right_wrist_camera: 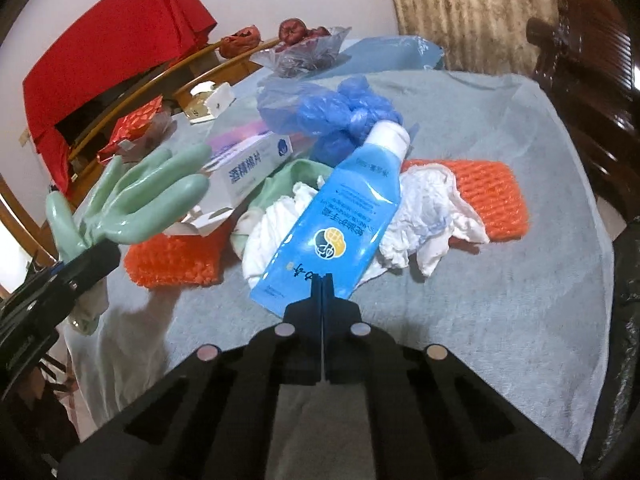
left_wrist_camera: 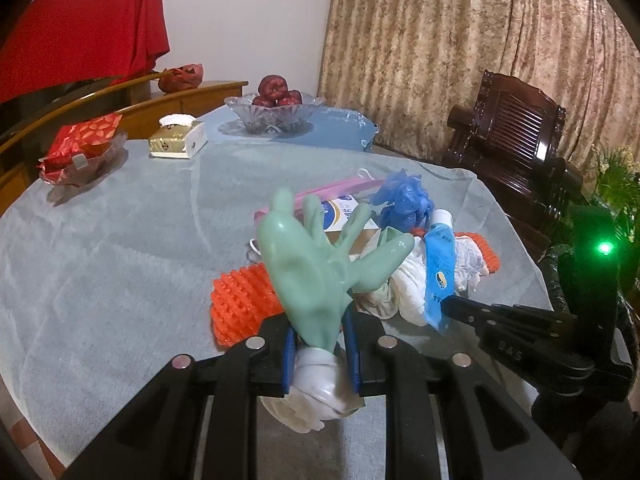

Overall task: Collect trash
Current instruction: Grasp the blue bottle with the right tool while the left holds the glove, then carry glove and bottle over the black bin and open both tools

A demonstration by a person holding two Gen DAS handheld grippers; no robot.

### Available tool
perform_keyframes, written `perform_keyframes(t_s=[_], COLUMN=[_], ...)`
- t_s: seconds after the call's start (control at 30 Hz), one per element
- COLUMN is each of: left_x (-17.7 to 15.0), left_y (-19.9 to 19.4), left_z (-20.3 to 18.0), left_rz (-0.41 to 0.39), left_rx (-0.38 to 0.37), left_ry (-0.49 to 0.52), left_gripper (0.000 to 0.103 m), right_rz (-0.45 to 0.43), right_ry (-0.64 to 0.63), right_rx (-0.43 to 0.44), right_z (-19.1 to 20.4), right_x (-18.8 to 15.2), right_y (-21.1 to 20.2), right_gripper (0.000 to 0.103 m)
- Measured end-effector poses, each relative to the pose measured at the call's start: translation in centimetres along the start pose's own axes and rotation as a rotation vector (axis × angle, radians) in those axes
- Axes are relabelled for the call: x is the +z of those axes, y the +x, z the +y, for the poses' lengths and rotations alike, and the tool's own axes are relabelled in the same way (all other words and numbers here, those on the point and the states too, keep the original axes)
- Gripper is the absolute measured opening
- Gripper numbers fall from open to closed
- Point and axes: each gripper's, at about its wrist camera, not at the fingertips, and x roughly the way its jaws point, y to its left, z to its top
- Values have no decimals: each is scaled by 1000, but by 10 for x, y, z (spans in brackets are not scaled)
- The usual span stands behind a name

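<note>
On the grey cloth [left_wrist_camera: 100,260] covering the table, a heap of trash is lying near the front edge, and both tools are working over it. The left gripper [left_wrist_camera: 320,344] is clamping the wrist of a pale green rubber glove [left_wrist_camera: 316,264], whose puffed fingers are sticking up above the pile while its whitish cuff is hanging below the blue pads. The right gripper [right_wrist_camera: 322,284] is pinching the flat crimped end of a blue tube [right_wrist_camera: 344,216] with its jaws pressed fully together; the tube is tilting away from the camera, its white cap [right_wrist_camera: 390,136] pointing toward a knotted blue plastic bag [right_wrist_camera: 340,120]. Under the tube, crumpled white tissue [right_wrist_camera: 428,208] is spreading over an orange foam net [right_wrist_camera: 488,196], and a second orange net [right_wrist_camera: 172,260] is lying to the left, beside a small white and blue carton [right_wrist_camera: 248,172]. Farther back, a glass bowl of red apples [left_wrist_camera: 276,110], a tissue box [left_wrist_camera: 178,140] and a red wrapped packet [left_wrist_camera: 80,148] are sitting well apart from the heap. Beyond the table, a dark wooden chair [left_wrist_camera: 516,136] is standing before a patterned curtain [left_wrist_camera: 460,40].
</note>
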Motion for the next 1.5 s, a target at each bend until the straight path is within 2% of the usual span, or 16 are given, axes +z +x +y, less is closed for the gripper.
perform_keyframes(t_s=[0.2, 0.33, 0.4, 0.47, 0.53, 0.73, 0.9, 1.0, 1.07, 1.13, 1.5], left_x=[-1, 4, 9, 17, 23, 35, 37, 38, 37, 37, 35], left_y=[-3, 0, 1, 3, 6, 21, 29, 31, 32, 32, 17], left_z=[-3, -3, -3, -3, -3, -4, -4, -5, -5, -6, -22], left_rz=[-8, -16, -27, -46, -58, -66, -57, -52, -48, -46, -53], left_rx=[-2, 1, 1, 1, 0, -1, -3, -3, -4, -6, -34], left_ry=[5, 4, 1, 1, 2, -3, -6, -7, -7, -5, 30], left_gripper=[21, 21, 21, 21, 21, 21, 21, 21, 21, 21, 21], right_rz=[-18, -47, -66, -79, -76, -24, 15, 27, 28, 17, -42], right_ry=[14, 27, 39, 50, 55, 82, 110, 87, 81, 97, 139], right_rx=[-33, -59, -68, -78, -93, -137, -121, -93, -67, -32, 43], right_z=[-5, -9, -12, -16, -20, -31, -38, -35, -35, -38, -45], right_x=[8, 26, 36, 48, 60, 78, 81, 82, 82, 81, 54], right_y=[-8, -5, -3, 1, 10, 40, 59, 60, 56, 46, -24], right_gripper=[5, 28, 31, 42, 46, 50, 52, 41, 33, 31, 30])
